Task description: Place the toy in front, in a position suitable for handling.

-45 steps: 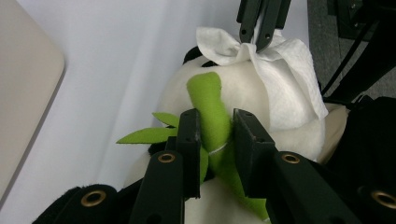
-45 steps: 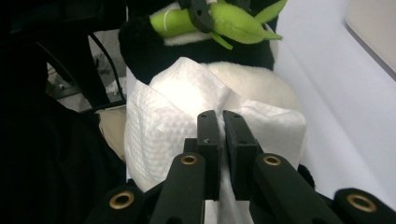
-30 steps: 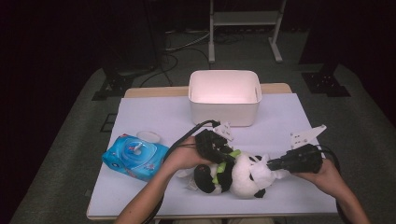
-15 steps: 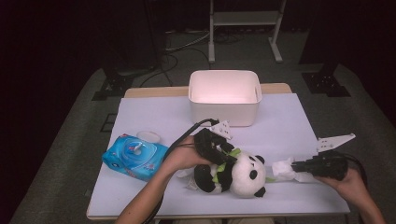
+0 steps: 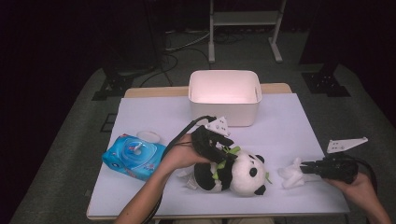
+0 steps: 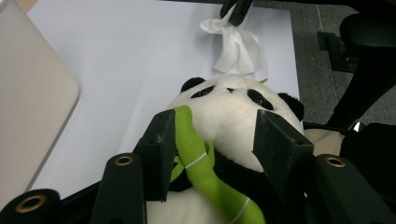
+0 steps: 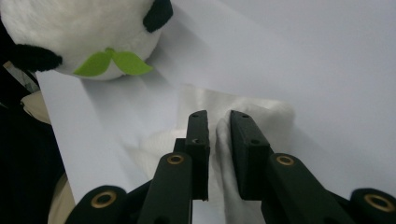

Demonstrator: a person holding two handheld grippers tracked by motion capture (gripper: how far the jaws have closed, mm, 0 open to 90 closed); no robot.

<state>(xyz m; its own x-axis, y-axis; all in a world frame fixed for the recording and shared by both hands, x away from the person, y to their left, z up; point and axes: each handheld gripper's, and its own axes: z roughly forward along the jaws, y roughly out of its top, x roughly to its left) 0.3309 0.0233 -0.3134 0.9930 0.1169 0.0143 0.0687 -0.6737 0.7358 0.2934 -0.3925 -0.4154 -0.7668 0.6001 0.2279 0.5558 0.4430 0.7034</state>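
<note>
High view: the panda toy (image 5: 238,172) lies near the front of the tabletop (image 5: 289,121), the left hand-held gripper (image 5: 219,151) over its body. A second ago the right hand-held gripper (image 5: 306,169) was at the panda's head; now it sits well to the right, with the white wipe (image 5: 292,173) at its tips on the tabletop. The wiping stroke looks finished.

Left gripper view: the jaws have just been opening and stand spread around the panda's neck and its green bamboo stalk (image 6: 196,158), no longer squeezing.

Right gripper view: the jaws have just been opening; the wipe (image 7: 261,116) sits loosely in the narrow gap, probably being released.
</note>
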